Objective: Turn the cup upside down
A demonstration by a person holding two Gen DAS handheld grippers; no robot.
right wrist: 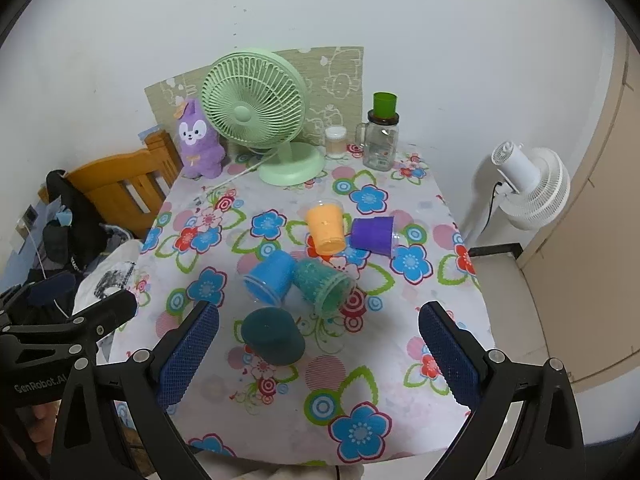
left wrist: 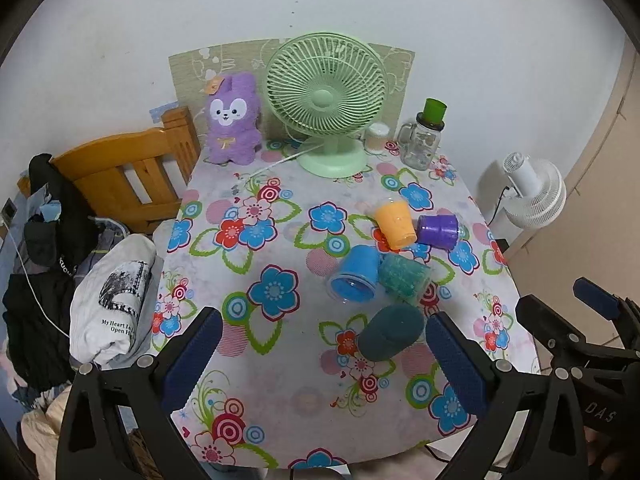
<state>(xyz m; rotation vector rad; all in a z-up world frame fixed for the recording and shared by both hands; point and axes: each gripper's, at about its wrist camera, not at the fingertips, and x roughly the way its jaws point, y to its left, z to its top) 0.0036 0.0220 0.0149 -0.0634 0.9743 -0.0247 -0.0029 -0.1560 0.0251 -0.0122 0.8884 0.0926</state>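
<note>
A table covered in a flowered cloth filled both views. At its far edge stood a pale green desk fan, a purple plush rabbit to its left, and a glass mug jar topped by a green cup to its right. A white floor fan stood off the table's right side.

Five cups lay on their sides in a loose cluster on the right half of the cloth: a dark teal cup nearest the camera, a blue cup touching a speckled green cup behind it, and farther back an orange cup against a purple cup.

The left gripper hung above the near edge with its jaws spread wide, gripping nothing; the dark teal cup lay ahead of them, toward the right finger. The right gripper was likewise spread wide and empty.
</note>
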